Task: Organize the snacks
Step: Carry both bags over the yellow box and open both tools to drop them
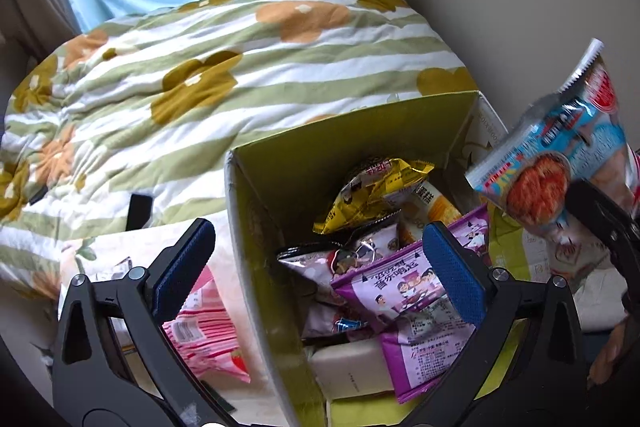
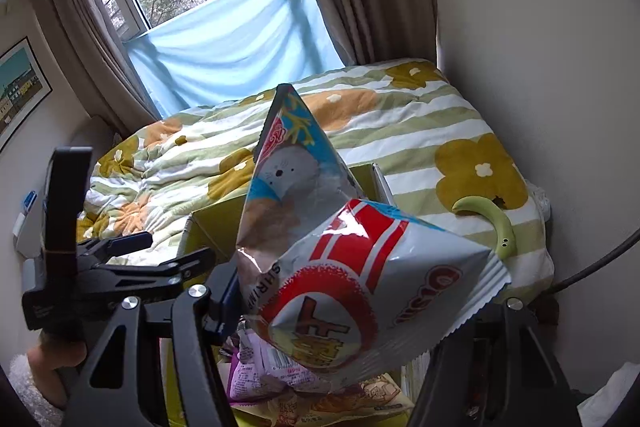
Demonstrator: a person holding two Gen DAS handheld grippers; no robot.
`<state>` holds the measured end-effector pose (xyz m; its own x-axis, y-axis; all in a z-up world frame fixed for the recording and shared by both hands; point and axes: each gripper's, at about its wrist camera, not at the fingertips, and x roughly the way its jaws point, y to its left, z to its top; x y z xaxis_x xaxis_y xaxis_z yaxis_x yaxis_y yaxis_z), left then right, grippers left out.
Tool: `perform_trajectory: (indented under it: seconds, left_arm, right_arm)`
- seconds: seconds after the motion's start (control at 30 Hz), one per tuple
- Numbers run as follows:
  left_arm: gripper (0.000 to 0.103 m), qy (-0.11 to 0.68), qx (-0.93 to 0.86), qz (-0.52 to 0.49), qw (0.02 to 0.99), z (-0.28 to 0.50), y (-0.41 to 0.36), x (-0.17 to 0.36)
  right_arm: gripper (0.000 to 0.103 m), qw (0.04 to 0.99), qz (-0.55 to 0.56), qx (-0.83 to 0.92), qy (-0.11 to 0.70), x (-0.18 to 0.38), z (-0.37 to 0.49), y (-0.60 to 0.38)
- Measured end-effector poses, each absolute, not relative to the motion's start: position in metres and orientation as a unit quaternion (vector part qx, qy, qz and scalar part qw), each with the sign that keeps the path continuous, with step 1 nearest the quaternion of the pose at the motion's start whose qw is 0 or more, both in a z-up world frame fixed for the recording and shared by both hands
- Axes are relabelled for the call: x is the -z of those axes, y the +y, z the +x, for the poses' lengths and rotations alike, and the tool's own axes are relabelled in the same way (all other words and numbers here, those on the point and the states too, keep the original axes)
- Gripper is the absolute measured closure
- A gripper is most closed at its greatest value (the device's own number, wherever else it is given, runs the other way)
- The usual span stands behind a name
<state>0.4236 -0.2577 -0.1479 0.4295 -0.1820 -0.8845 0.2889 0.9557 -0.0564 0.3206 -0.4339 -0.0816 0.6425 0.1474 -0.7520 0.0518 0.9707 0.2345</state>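
An open yellow-green cardboard box [image 1: 276, 211] stands on the bed and holds several snack bags: a yellow bag [image 1: 376, 195], purple bags [image 1: 404, 291] and a white pack. My left gripper [image 1: 316, 259] is open and empty, its blue pads astride the box's left wall, just above it. My right gripper [image 2: 340, 323] is shut on a blue, white and red shrimp-chip bag [image 2: 352, 283], held above the box's right side; it also shows in the left wrist view [image 1: 560, 163]. The box rim [image 2: 212, 223] shows behind the bag.
A pink striped snack bag [image 1: 204, 331] lies on the bed left of the box. A green-striped floral quilt [image 1: 200, 67] covers the bed. A green banana-shaped toy [image 2: 496, 223] lies at the right. A wall is close on the right; window and curtains stand behind.
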Motion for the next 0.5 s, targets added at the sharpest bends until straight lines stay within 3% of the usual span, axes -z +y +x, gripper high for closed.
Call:
perform_trajectory:
  seconds: [0.4,0.43,0.5]
  left_arm:
    - [0.0,0.506,0.126,0.055,0.852,0.404,-0.248,0.136]
    - [0.0,0.506,0.123,0.056,0.852,0.404,-0.248,0.136]
    - [0.0,0.507,0.123,0.056,0.851,0.402,-0.249,0.135]
  right_arm:
    - [0.04,0.9,0.089,0.013,0.427,0.092,0.365,-0.424]
    - [0.035,0.899,0.088,0.012,0.429,0.095,0.367,-0.423]
    - [0.01,0.898,0.086,0.011,0.432,0.1,0.366,-0.422]
